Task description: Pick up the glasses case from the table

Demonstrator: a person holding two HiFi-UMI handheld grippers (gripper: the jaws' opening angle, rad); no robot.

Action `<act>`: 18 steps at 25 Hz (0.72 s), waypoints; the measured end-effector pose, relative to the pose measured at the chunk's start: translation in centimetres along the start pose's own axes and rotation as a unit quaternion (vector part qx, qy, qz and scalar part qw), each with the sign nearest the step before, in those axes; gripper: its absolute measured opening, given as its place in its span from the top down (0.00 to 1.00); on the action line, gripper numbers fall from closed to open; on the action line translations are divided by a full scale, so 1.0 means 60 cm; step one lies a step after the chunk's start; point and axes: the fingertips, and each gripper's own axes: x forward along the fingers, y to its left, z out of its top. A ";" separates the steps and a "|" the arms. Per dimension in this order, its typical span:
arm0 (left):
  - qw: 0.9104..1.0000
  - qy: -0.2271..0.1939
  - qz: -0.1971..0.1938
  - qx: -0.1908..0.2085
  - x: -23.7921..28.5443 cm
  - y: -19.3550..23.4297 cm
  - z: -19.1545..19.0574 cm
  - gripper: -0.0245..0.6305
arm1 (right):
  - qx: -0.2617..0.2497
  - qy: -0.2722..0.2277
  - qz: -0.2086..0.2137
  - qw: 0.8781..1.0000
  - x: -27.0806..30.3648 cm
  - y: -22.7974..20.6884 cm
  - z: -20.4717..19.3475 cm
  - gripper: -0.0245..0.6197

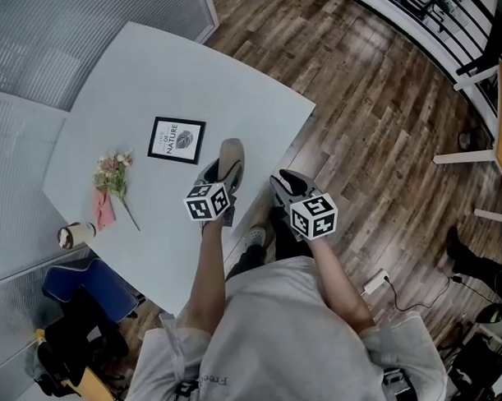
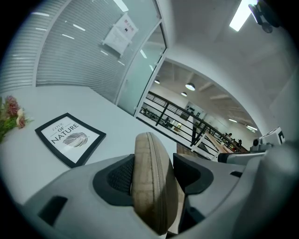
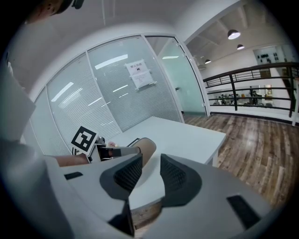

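The glasses case (image 1: 230, 162) is a tan, zipped, oval case. It stands on edge between the jaws of my left gripper (image 1: 222, 175), which is shut on it above the white table (image 1: 156, 94), near the table's right edge. In the left gripper view the case (image 2: 152, 177) fills the gap of the left gripper (image 2: 152, 170), with both dark pads pressed to its sides. My right gripper (image 1: 288, 184) hangs just right of it, over the wooden floor beside the table edge. The right gripper (image 3: 150, 175) is open with nothing between its pads, and past it I see the case (image 3: 145, 148).
A black-framed print (image 1: 177, 140) lies flat on the table just left of the case. A small bunch of flowers (image 1: 112, 174) lies further left, with a small cup (image 1: 75, 235) near the table's near-left edge. A blue chair (image 1: 84, 284) stands below that edge. Glass walls close the left side.
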 end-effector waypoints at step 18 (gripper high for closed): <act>0.996 -0.088 -0.011 0.031 -0.166 -0.003 0.065 0.58 | -0.029 -0.016 0.000 0.999 -0.013 0.128 -0.009 0.78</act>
